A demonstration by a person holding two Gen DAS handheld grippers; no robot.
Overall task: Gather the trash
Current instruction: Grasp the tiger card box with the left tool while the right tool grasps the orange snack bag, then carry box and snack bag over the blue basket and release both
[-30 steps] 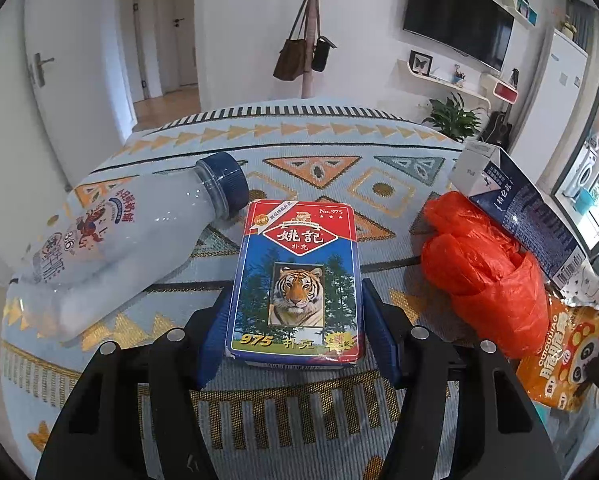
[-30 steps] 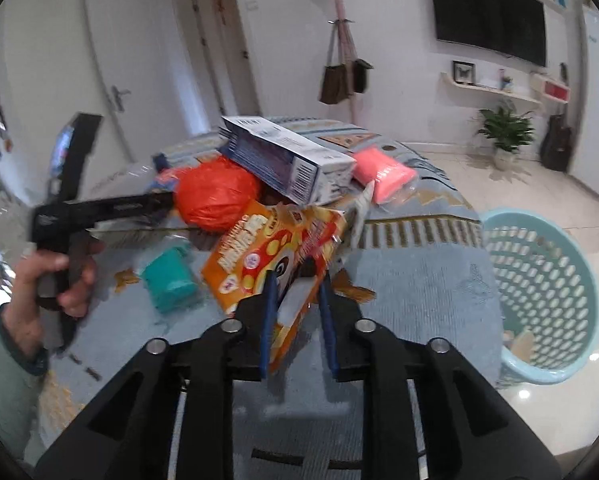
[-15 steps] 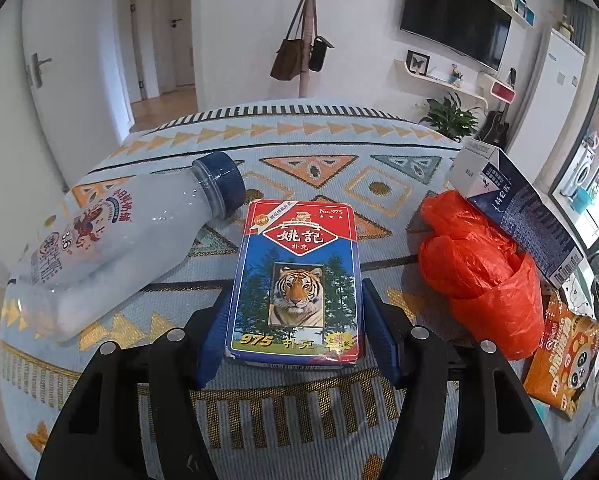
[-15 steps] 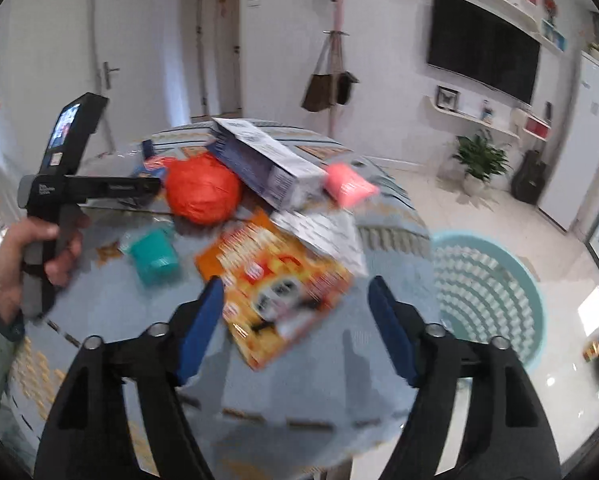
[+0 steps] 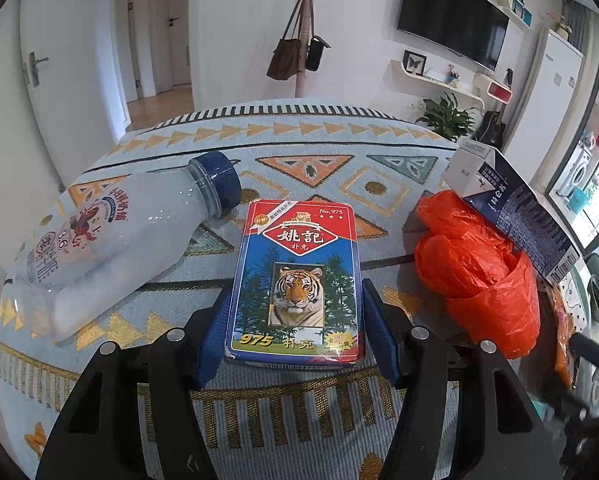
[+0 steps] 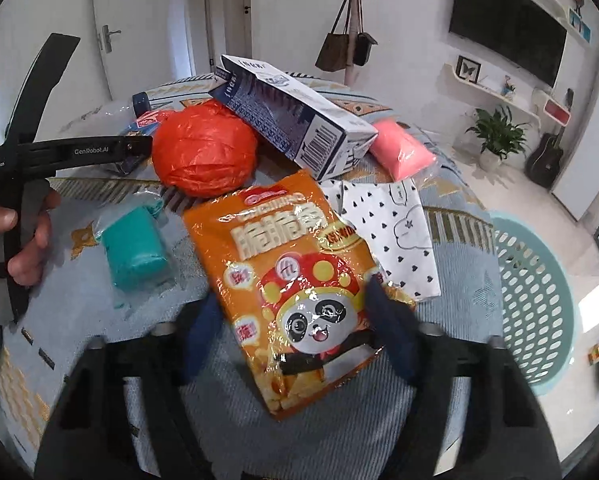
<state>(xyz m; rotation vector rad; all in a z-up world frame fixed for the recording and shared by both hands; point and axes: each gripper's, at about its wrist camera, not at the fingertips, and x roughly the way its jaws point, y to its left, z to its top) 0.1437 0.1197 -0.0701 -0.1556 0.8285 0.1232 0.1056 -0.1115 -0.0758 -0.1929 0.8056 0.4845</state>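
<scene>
While your left tool [image 5: 295, 334] sat closed on the card box [image 5: 297, 280], its blue pads pressed against both long sides, the box lay flat on the patterned surface [image 5: 299, 140]. Just left of it a plastic bottle [image 5: 115, 240] lay on its side, and to the right an orange bag [image 5: 475, 268] bulged against a blue-and-white carton [image 5: 511, 204].

Your right tool [image 6: 295, 328] was closing, with the near end of the orange snack bag [image 6: 295, 272] between its blurred pads; you could not tell whether they already pressed it. Near the bag lay a teal packet [image 6: 135, 248] to its left and a dotted paper bag [image 6: 395, 232] to its right. Farther off sat a pink packet [image 6: 401, 152]. Off the surface's right edge stood the teal basket [image 6: 535, 292]. Your left hand [image 6: 15, 240] showed at the frame's left edge.
</scene>
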